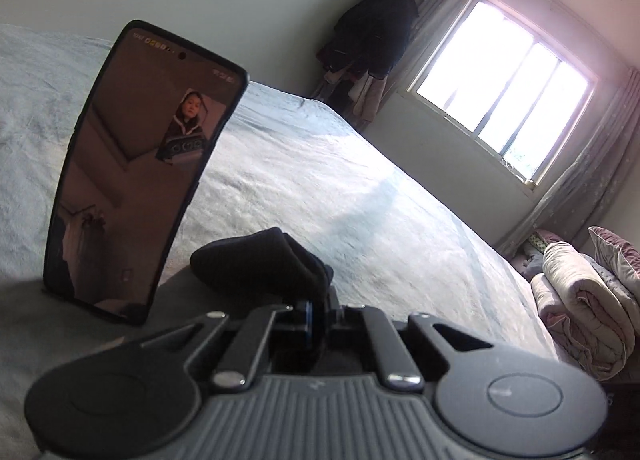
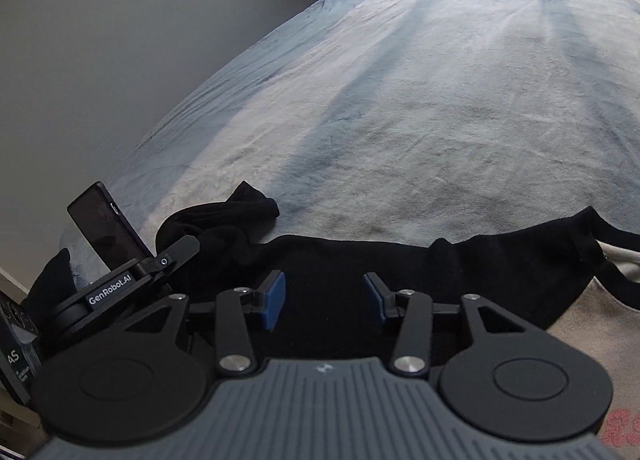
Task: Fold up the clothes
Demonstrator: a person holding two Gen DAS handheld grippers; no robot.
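Garment (image 2: 360, 272), black, lies on bed (image 2: 400, 100), long axis crosswise to right gripper (image 2: 325, 300). Right gripper directly over its middle, jaws wide, empty. Left gripper (image 1: 318, 310) clamped on bunched end, left of right gripper.

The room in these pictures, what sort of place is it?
Most likely a bedroom: a wide bed under a pale blanket, a curtained window, rolled quilts at one end.
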